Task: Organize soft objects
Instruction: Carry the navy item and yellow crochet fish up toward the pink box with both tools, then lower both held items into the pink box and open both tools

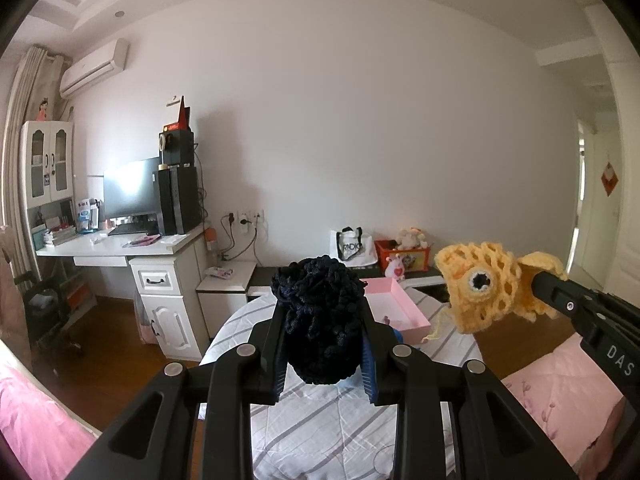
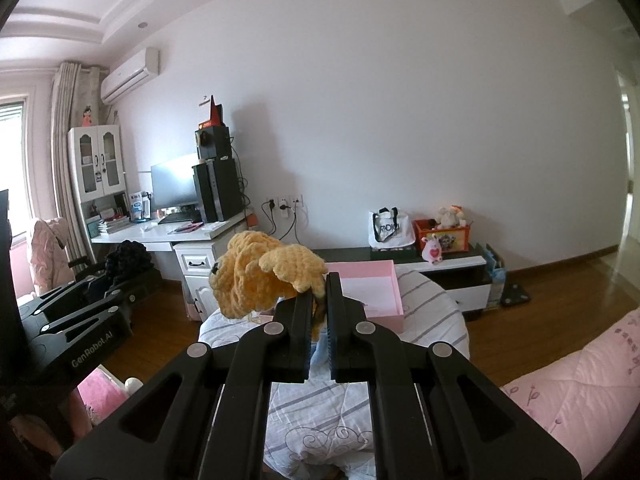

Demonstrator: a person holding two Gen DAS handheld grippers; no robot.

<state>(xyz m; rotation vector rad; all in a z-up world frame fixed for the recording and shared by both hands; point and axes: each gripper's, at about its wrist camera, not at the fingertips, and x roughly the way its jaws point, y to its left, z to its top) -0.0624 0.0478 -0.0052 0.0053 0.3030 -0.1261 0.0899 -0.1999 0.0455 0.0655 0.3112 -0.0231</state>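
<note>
- The bed (image 1: 320, 420), under a white quilt with grey stripes, carries the work area; a pink quilt (image 2: 568, 392) lies along its right side.
- A white desk (image 1: 120, 246) stands at the far left wall with a dark monitor (image 1: 130, 190) and a black computer tower (image 1: 178, 200) on it.
- A low dark cabinet (image 2: 452, 258) runs along the far wall, bearing a white tote bag (image 2: 390, 228) and an orange-red box (image 2: 442, 236) of small plush toys.
- The pink box (image 2: 370, 292), an open shallow tray, sits at the far edge of the striped quilt, beyond both grippers.
- The left gripper (image 1: 324, 320) is clamped on the dark navy crochet piece (image 1: 320, 316), which bulges between and above its fingers, lifted off the quilt, just in front of the pink box's near-left corner.
- The right gripper (image 2: 320, 300) pinches the yellow crochet fish (image 2: 256, 280) by its tail fin, its jaws nearly together; the fish hangs out to the left of the fingers, in the air, near the box's left side.
- The two crochet pieces are held apart, navy on the left, yellow on the right.
</note>
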